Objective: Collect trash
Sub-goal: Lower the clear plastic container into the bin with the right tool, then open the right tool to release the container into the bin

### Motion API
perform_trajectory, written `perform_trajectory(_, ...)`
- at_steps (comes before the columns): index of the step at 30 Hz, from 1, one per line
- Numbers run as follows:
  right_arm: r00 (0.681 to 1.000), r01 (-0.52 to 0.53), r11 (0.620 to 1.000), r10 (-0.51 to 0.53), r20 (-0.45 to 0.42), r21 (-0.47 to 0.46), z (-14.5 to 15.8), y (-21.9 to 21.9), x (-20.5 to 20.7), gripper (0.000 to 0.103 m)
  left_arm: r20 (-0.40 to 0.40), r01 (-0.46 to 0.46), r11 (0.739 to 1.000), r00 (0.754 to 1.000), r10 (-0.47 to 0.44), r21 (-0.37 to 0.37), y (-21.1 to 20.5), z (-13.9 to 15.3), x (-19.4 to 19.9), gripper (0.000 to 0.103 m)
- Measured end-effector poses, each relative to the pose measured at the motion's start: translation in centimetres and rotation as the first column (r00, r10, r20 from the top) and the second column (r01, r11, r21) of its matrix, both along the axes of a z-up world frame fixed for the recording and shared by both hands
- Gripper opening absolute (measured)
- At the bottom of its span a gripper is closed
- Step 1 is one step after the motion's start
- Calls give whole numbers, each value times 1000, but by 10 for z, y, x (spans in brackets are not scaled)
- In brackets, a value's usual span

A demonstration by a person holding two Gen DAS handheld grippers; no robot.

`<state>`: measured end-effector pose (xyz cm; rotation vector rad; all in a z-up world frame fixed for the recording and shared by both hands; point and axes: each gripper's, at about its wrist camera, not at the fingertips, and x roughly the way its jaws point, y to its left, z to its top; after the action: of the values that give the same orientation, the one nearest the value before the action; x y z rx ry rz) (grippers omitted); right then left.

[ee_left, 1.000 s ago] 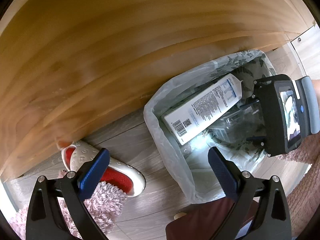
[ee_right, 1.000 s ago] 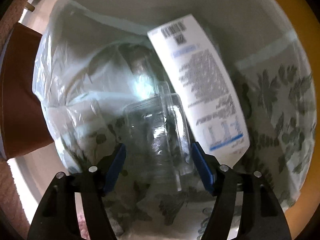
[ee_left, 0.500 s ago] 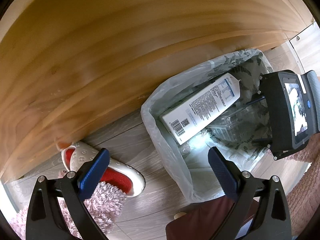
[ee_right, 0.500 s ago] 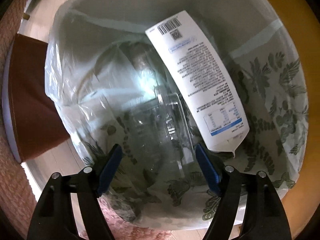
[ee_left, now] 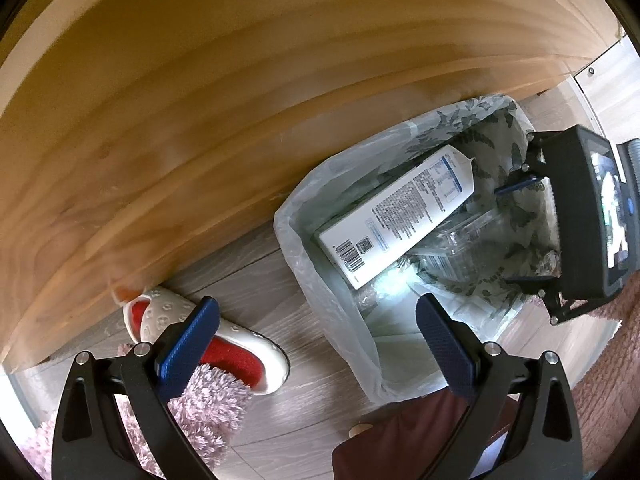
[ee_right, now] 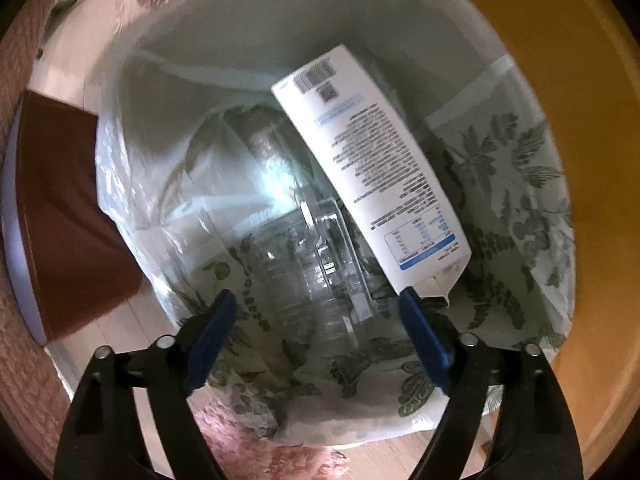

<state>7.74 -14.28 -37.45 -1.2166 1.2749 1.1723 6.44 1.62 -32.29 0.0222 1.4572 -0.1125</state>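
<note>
Two grippers, both spread, gripping nothing: left gripper (ee_left: 316,330) low in left view, right gripper (ee_right: 318,322) with jaws just widened, above bin (ee_right: 520,184). Carton (ee_right: 372,176) and clear tub (ee_right: 316,268) inside bin, centre frame. Risk: fingers snagging liner, tipping bin.

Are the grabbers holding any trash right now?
No. The right gripper is open above the clear plastic container in the bin; the left gripper is open too.
</note>
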Motion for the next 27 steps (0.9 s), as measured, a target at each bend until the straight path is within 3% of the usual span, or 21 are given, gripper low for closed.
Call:
perform_trajectory(11, 989, 119, 989, -126, 78, 93, 45, 0, -7, 86, 33, 2, 1000, 999, -2, -4, -2, 10, -5, 95)
perform_trajectory(12, 988, 126, 987, -134, 81, 95, 48, 0, -10, 90, 36, 3, 1000, 999, -3, -3, -2, 11, -6, 95)
perform_trajectory(23, 963, 214, 970, -229, 144, 112, 55, -10, -33, 90, 85, 12, 1000, 996, -11, -4, -10, 26, -11, 95)
perform_trajectory(27, 944, 241, 958, -268, 192, 154, 67, -12, -37, 95, 116, 20, 1000, 993, -20, -2, -13, 35, -15, 95)
